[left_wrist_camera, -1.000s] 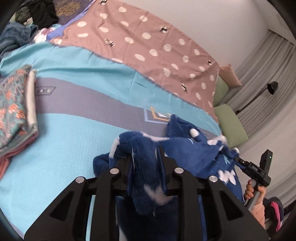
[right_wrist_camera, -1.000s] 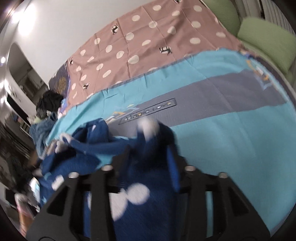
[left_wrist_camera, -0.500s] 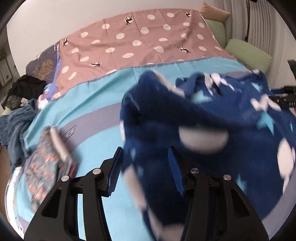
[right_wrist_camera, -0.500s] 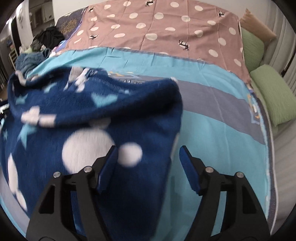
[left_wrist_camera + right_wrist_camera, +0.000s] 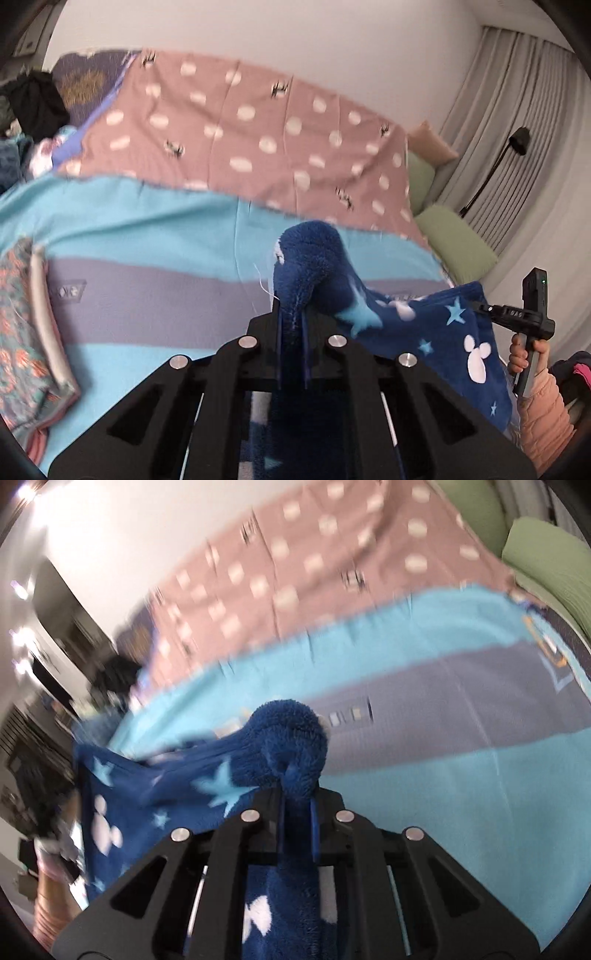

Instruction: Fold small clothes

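Surface: a bed carried a turquoise cover with a grey band; beyond that cover lay a pink dotted sheet, then a white wall.
Landmark: the grey band ran across the cover.
Garment: a dark blue fleece piece with pale stars and mouse-head shapes hung stretched in the air on the near side of the grey band, off the cover.
Left gripper: clamped on one bunched corner of the fleece, which bulged out past the fingertips.
Right gripper: clamped on the opposite corner, the fleece likewise bulging out ahead of it; this view was blurred.
Person: a hand in a peach sleeve gripped the right gripper's handle.
Folded pile: floral clothes lay at the grey band's left end.
Pillows: green ones sat past the band's right end, beside grey curtains.
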### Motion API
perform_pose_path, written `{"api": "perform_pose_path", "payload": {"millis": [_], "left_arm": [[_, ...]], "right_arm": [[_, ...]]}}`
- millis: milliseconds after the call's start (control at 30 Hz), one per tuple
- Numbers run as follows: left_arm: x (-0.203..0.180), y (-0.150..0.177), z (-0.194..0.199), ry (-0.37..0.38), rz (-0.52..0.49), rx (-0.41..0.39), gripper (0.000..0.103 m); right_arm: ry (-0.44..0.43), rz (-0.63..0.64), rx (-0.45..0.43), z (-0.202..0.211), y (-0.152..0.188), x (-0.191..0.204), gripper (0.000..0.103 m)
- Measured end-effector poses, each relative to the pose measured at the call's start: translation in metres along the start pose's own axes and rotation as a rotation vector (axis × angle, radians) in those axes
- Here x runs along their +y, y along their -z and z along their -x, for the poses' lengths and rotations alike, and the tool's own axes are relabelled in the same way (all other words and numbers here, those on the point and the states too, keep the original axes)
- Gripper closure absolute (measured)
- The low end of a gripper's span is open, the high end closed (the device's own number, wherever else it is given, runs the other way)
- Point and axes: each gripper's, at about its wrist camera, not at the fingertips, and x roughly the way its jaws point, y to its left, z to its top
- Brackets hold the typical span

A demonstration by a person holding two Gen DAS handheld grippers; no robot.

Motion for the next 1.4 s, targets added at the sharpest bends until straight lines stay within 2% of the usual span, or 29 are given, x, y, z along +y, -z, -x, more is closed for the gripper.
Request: {"api": "perform_pose_path", "payload": {"millis": [67,100,133,200,233,300,333,367,500,533,633,700,767,833,933,1000,1100,1267,1333,1367,1400], "left_arm": [[0.002,-0.001,-0.005,-0.053,-0.016,0.006,0.094],[0.005,0.000,-0.015,-0.088,-0.025,0.036,0.093],[0.009,0.006,-0.033,-0.141,-0.041,0.109,0.087],[0.019,0.020,-0.059,-0.284,-0.054,0.209,0.086],[0.021,0.024,-0.060,-0.286,-0.043,0.224,0.086],[0.025,0.031,-0.043,-0.238,0.013,0.189,0.084],[0.026,0.032,-0.033,-0.222,0.023,0.175,0.080],[0.025,0.033,-0.019,-0.203,0.031,0.158,0.076],[0.013,0.055,0.048,-0.109,0.038,0.095,0.066],[0.010,0.068,0.070,-0.081,0.039,0.082,0.063],[0.001,0.103,0.112,-0.030,0.044,0.075,0.063],[-0.004,0.129,0.128,-0.007,0.072,0.088,0.062],[-0.005,0.148,0.140,0.002,0.089,0.097,0.056],[-0.005,0.167,0.149,0.012,0.112,0.106,0.050],[-0.002,0.189,0.158,0.030,0.164,0.104,0.049],[-0.003,0.200,0.159,0.024,0.180,0.115,0.049],[-0.003,0.211,0.158,0.036,0.203,0.139,0.044],[0.001,0.222,0.139,0.110,0.313,0.174,0.043],[0.008,0.225,0.126,0.156,0.401,0.177,0.038],[0.011,0.225,0.120,0.162,0.443,0.173,0.034],[0.015,0.225,0.115,0.160,0.478,0.160,0.034]], "right_arm": [[0.018,0.001,-0.002,-0.006,-0.004,-0.001,0.090],[0.062,0.008,0.032,-0.017,-0.004,-0.001,0.088],[0.162,0.031,0.109,-0.039,0.001,-0.002,0.080],[0.297,0.062,0.183,-0.058,0.014,-0.002,0.074],[0.327,0.074,0.192,-0.058,0.021,-0.001,0.074],[0.307,0.068,0.139,-0.034,0.031,0.001,0.070],[0.294,0.071,0.114,-0.019,0.035,0.002,0.060],[0.280,0.080,0.091,-0.002,0.040,0.004,0.057],[0.235,0.101,0.045,0.068,0.074,0.008,0.049],[0.215,0.093,0.040,0.085,0.087,0.008,0.047],[0.181,0.061,0.055,0.119,0.126,0.002,0.045],[0.180,0.029,0.066,0.136,0.156,-0.005,0.044],[0.163,-0.007,0.080,0.145,0.177,-0.008,0.043],[0.135,-0.049,0.099,0.152,0.199,-0.010,0.041],[0.147,-0.059,0.107,0.158,0.219,-0.007,0.038],[0.161,-0.051,0.117,0.157,0.228,-0.003,0.037],[0.118,-0.076,0.150,0.153,0.234,0.000,0.034],[-0.004,-0.150,0.176,0.134,0.233,0.002,0.021],[-0.067,-0.238,0.175,0.122,0.230,-0.005,0.016],[-0.103,-0.309,0.159,0.115,0.228,-0.012,0.012],[-0.116,-0.369,0.135,0.111,0.226,-0.017,0.012]]}}
